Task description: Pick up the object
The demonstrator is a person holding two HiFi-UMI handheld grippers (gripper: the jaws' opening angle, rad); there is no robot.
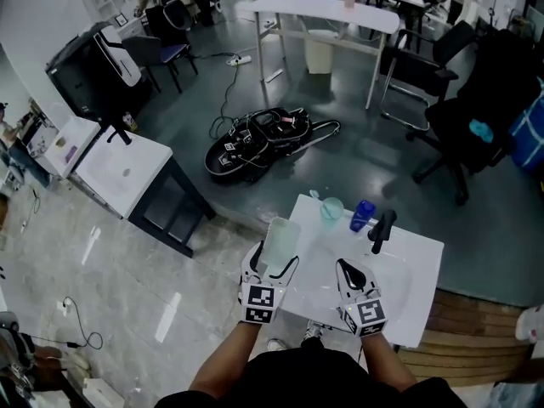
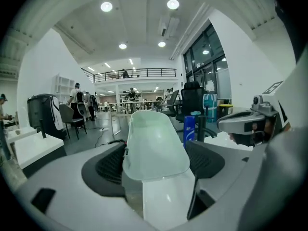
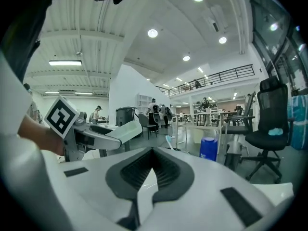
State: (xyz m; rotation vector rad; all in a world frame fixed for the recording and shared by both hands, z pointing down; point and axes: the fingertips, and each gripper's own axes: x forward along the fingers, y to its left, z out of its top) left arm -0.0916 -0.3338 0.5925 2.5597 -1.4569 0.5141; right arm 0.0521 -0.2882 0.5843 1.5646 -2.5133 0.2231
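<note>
1. I see one white table [image 1: 418, 266] standing on grey floor [image 1: 255, 100]
2. Near its far edge, side by side: a pale green cup [image 1: 331, 212], a blue bottle [image 1: 362, 216], a black upright item [image 1: 382, 229]

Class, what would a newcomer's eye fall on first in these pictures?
The tall translucent pale-green plastic cup, gripped in the left tool over the left edge of the white table. Behind it a small blue plastic bottle stands near the far edge; the right tool is shut, empty.
</note>
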